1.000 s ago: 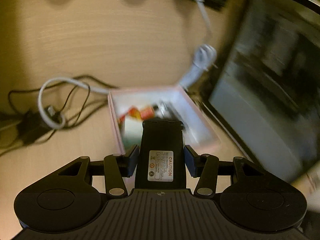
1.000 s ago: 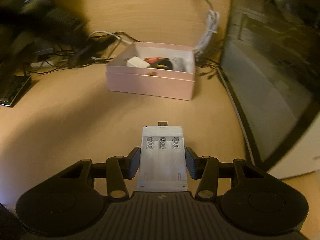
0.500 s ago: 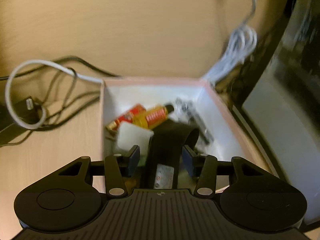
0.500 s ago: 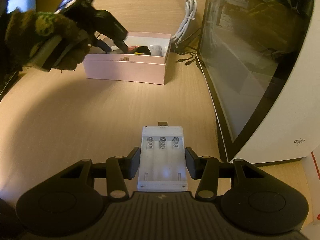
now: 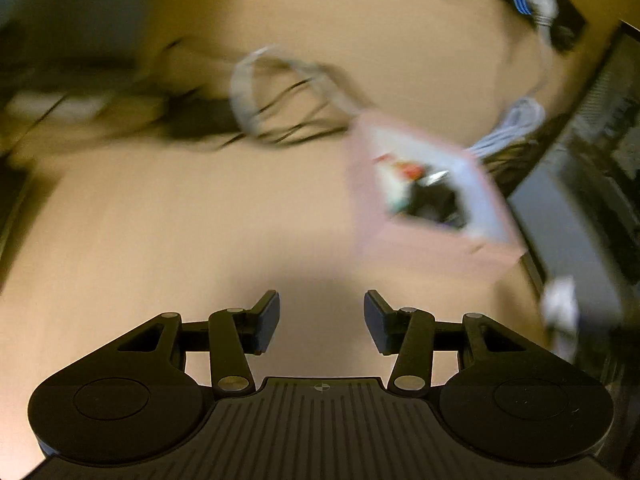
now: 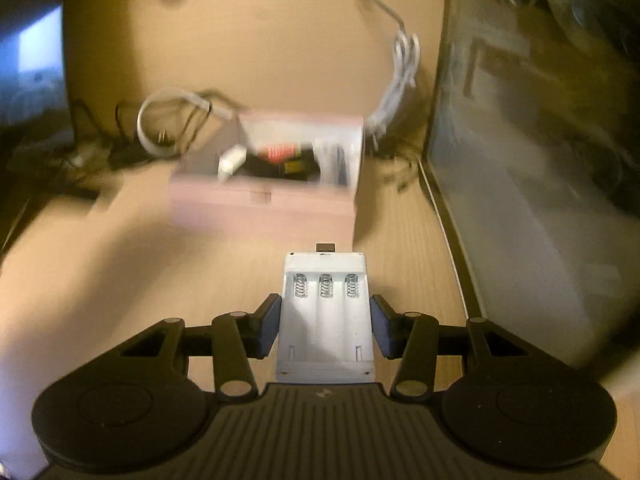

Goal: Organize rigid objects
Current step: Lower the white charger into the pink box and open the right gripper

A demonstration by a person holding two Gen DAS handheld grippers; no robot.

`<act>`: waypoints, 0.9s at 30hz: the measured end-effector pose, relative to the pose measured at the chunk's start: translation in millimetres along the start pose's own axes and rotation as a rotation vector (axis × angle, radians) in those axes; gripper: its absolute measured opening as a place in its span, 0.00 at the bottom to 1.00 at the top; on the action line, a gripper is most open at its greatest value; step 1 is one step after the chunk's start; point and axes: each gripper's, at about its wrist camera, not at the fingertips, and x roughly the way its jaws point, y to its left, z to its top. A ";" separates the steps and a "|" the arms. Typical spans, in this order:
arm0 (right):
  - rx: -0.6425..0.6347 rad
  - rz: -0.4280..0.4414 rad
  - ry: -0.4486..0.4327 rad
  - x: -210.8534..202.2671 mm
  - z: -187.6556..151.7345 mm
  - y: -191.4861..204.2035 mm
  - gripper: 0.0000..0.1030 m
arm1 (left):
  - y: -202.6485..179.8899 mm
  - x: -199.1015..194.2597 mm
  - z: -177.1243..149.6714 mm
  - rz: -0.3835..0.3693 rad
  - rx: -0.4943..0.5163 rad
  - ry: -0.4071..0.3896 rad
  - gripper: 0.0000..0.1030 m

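Observation:
A pink open box (image 6: pixel 264 204) stands on the wooden desk and holds a white block, red and yellow tubes and a dark item. My right gripper (image 6: pixel 325 320) is shut on a white battery holder (image 6: pixel 326 316) with three springs, just in front of the box's near right corner. In the left wrist view the same pink box (image 5: pixel 432 208) lies blurred to the upper right. My left gripper (image 5: pixel 322 320) is open over bare desk with nothing between its fingers, well back from the box.
A large dark glass-fronted case (image 6: pixel 532 140) with a white frame stands along the right. A coiled white cable (image 6: pixel 400 80) and tangled black wires (image 6: pixel 120 148) lie behind and left of the box. The wooden desk (image 5: pixel 180 232) is bare to the left.
My left gripper carried the black battery pack into the pink box, let it go and pulled back to the left, now empty. My right gripper moved closer to the box with the holder.

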 end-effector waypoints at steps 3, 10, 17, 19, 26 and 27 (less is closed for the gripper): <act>-0.017 -0.008 -0.068 14.0 34.7 4.9 0.46 | 36.3 -20.7 -19.8 0.061 -0.069 0.026 0.49; 0.032 -0.022 -0.234 52.3 112.3 22.2 0.46 | 84.2 -54.9 -52.5 0.167 -0.182 0.034 0.49; 0.050 -0.005 -0.051 110.0 109.0 43.4 0.53 | 85.5 -64.7 -63.6 0.182 -0.109 0.025 0.49; 0.071 0.034 -0.042 104.3 96.8 46.1 0.53 | 82.9 -61.7 -62.5 0.175 -0.069 0.027 0.49; 0.140 0.003 -0.079 55.5 54.1 52.0 0.56 | 61.6 -31.1 -52.4 0.064 0.100 0.075 0.49; 0.146 0.000 -0.057 51.6 46.0 52.2 0.57 | 56.7 -24.9 -51.3 0.042 0.131 0.083 0.49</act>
